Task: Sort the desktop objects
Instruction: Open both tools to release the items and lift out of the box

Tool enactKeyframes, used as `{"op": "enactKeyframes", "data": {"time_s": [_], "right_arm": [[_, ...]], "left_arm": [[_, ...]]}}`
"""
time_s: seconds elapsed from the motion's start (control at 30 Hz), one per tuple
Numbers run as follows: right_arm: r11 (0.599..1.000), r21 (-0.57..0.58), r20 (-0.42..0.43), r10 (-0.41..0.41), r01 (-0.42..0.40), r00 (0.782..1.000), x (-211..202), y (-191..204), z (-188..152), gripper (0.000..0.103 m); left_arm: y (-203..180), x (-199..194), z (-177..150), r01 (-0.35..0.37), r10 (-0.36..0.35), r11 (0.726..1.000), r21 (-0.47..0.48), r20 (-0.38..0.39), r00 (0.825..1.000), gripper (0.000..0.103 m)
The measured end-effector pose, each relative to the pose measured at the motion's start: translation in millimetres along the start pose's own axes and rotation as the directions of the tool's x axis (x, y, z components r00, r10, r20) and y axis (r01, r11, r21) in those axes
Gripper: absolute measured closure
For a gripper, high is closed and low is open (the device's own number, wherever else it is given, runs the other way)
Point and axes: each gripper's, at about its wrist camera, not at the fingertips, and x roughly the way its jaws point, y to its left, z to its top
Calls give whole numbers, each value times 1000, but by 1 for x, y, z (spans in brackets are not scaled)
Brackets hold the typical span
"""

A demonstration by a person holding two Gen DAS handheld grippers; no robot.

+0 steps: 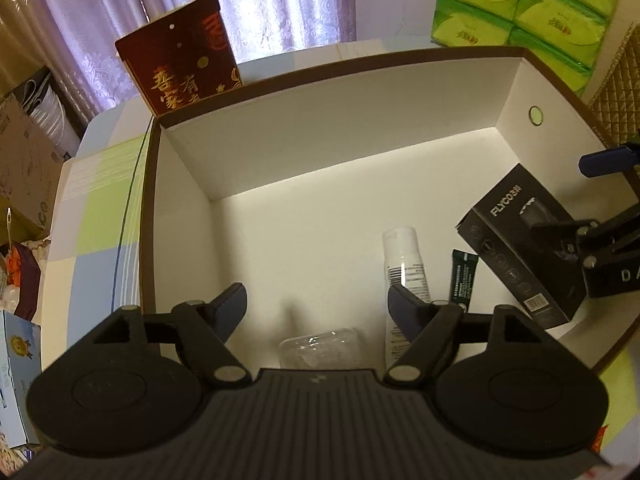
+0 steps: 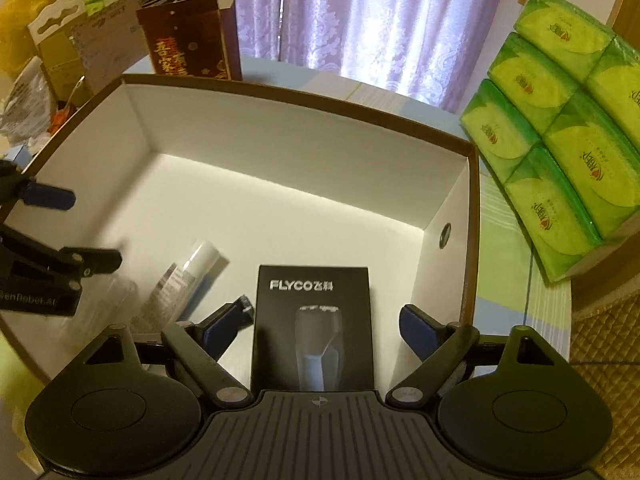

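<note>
black flyco box (image 2: 314,328) sits inside the big white carton (image 2: 280,148), right between my right tongs (image 2: 326,320), spread wide and not gripping. white bottle (image 1: 404,268) lies beside it. left tongs (image 1: 316,304) gape open too.

Pretty sure we're in somebody's home here. We've got lilac patterned curtains (image 2: 360,20) at the far side, a stack of green tissue packs (image 2: 560,128) on the right, a checked cloth on the tabletop (image 1: 100,208), and cardboard boxes (image 1: 24,168) with household clutter piled up on the left.
</note>
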Motion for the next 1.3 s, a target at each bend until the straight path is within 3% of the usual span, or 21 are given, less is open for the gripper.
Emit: {"op": "enactKeyframes", "data": {"time_s": [0.4,0.93,1.3], "right_arm": [[1000,11,21,22,-22,1000,-21,5,-16,2],[993,102,160,37,-54,986,-73,8,-28,2],[997,77,256,-18,-2,967,-106,19,-43,2]], "left_arm": [[-1,-22,-5,5,-5,1000,-17,21,1000,17],[3,-73,-13,-23,28,998,-56,92,995,13],[6,-104,-27,-33,45,995,-92,133,990,13]]}}
